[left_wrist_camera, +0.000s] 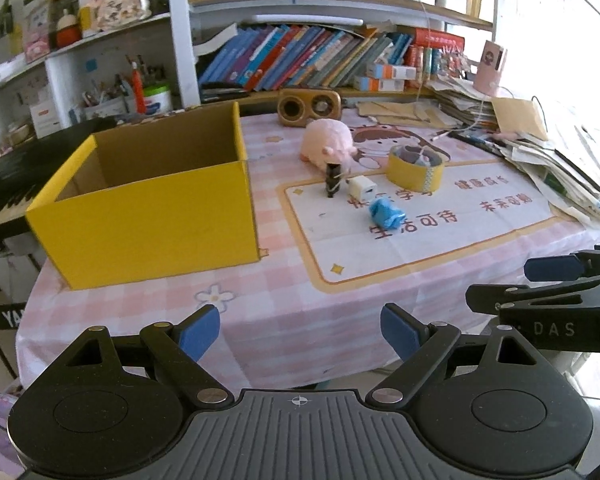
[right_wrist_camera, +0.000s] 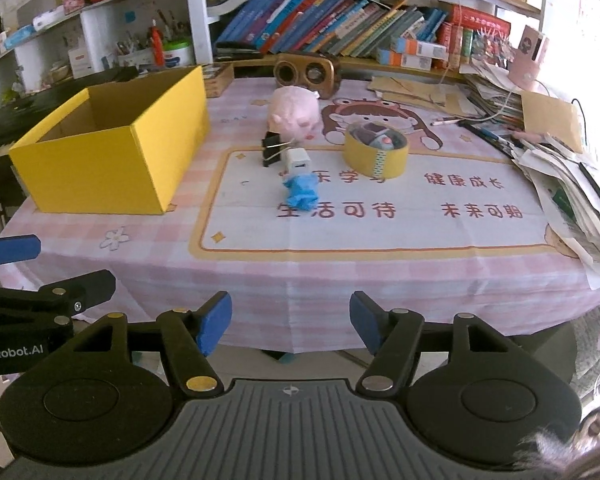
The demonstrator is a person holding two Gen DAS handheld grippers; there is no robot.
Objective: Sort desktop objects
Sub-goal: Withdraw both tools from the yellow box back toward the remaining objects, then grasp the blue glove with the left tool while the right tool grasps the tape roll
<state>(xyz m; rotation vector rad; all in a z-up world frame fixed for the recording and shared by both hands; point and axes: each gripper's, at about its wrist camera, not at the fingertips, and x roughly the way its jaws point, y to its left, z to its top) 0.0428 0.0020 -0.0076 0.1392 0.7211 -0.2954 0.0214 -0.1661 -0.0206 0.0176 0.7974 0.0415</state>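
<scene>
An open yellow cardboard box point(left_wrist_camera: 148, 216) point(right_wrist_camera: 100, 160) stands on the left of the pink tablecloth. Right of it lie a pink plush pig point(left_wrist_camera: 328, 142) point(right_wrist_camera: 296, 114), a black binder clip point(left_wrist_camera: 333, 180) point(right_wrist_camera: 271, 148), a white charger cube point(left_wrist_camera: 362, 187) point(right_wrist_camera: 297, 160), a crumpled blue item point(left_wrist_camera: 385, 212) point(right_wrist_camera: 301, 192) and a yellow tape roll point(left_wrist_camera: 415, 168) point(right_wrist_camera: 375, 150). My left gripper point(left_wrist_camera: 300, 332) is open and empty at the table's near edge. My right gripper point(right_wrist_camera: 290, 322) is open and empty beside it, also at the near edge.
A brown wooden speaker point(left_wrist_camera: 309, 106) point(right_wrist_camera: 304, 72) stands behind the pig. Leaning books point(left_wrist_camera: 300, 60) fill the shelf at the back. Piles of papers and envelopes point(right_wrist_camera: 548, 148) cover the table's right side. A piano keyboard point(left_wrist_camera: 8, 184) lies left of the box.
</scene>
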